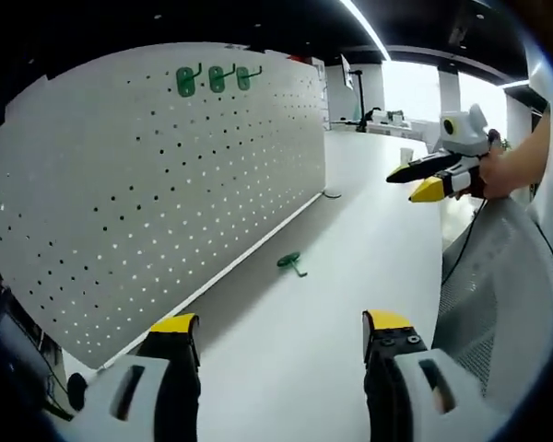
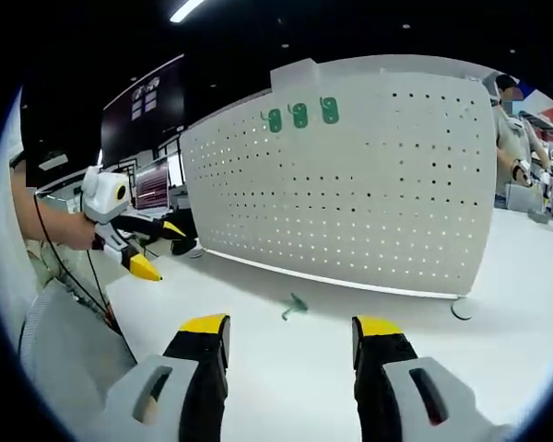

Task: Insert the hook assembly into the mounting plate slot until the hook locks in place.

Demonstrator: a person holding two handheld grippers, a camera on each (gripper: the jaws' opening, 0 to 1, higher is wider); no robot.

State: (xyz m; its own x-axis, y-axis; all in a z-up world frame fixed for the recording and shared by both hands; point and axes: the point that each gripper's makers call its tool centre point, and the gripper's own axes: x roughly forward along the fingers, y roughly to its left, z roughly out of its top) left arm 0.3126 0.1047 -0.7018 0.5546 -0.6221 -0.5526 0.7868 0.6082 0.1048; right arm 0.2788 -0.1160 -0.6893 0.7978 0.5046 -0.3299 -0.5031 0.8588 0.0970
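Against the white pegboard [image 1: 166, 175] standing upright on the pale table [image 1: 350, 267], three green hooks [image 1: 217, 79] hang side by side in a row near its top edge. One more green hook [image 1: 292, 263] lies loose on the table a little out from the pegboard's foot, touching nothing; it also shows in the right gripper view [image 2: 294, 307], between the pegboard [image 2: 350, 175] and the near jaws. The left gripper [image 1: 281, 336] is held low over the table, out from the pegboard, its yellow-tipped jaws spread wide with nothing between them. The right gripper [image 2: 290, 336] sits much the same, jaws apart and empty, facing the pegboard and the loose hook. Farther along the table from the pegboard, a person's hand [image 1: 507, 170] holds the right gripper up in the air.
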